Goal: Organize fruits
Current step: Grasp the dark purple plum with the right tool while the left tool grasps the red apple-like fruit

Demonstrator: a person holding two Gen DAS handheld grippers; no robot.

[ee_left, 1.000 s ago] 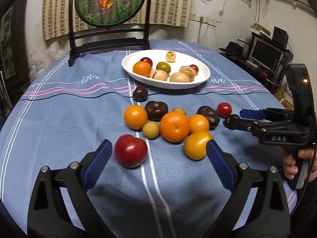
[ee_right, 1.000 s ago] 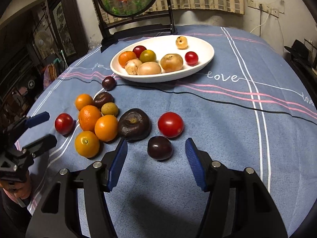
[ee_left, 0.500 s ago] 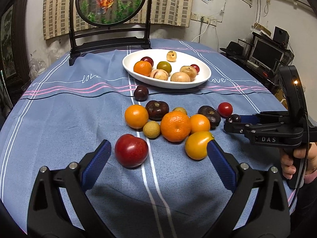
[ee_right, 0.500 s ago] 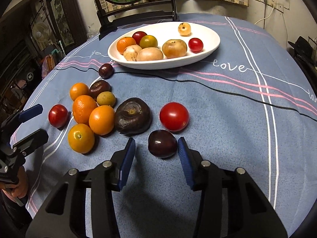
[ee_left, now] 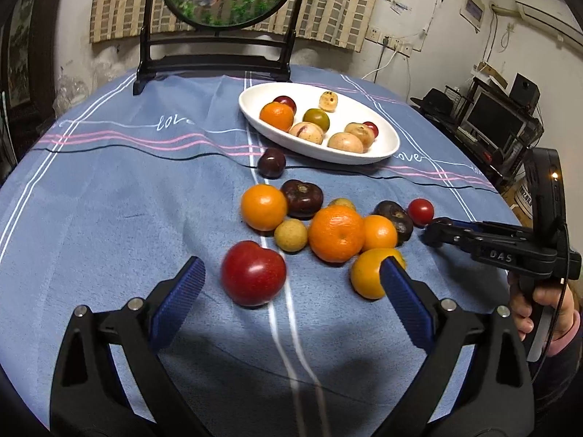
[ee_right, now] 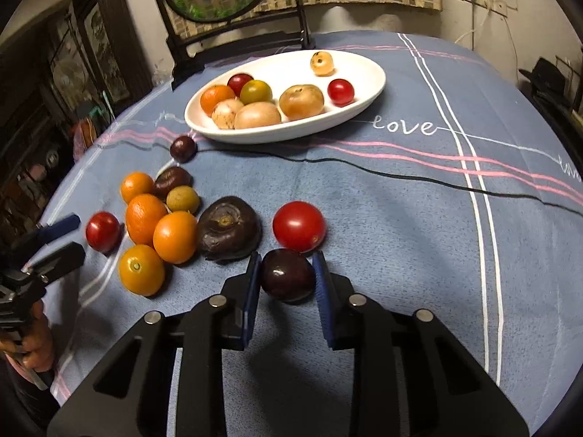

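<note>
Clamping done: dark plum [ee_right: 288, 275] on the cloth, just in front of the red tomato [ee_right: 298, 226], now pinched in the right gripper [ee_right: 286, 276], jaws just closed. Next, likely lift to white dish [ee_right: 371, 83]. Left gripper [ee_left: 291, 284] gapes, idle.

right gripper [ee_right: 287, 276] – jaws just closed, gripping | left gripper [ee_left: 288, 291] – jaws wide

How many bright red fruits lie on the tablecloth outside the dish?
2. One red fruit lies behind the dark plum in the right gripper; the other lies left of the oranges. None seems hidden.
</note>
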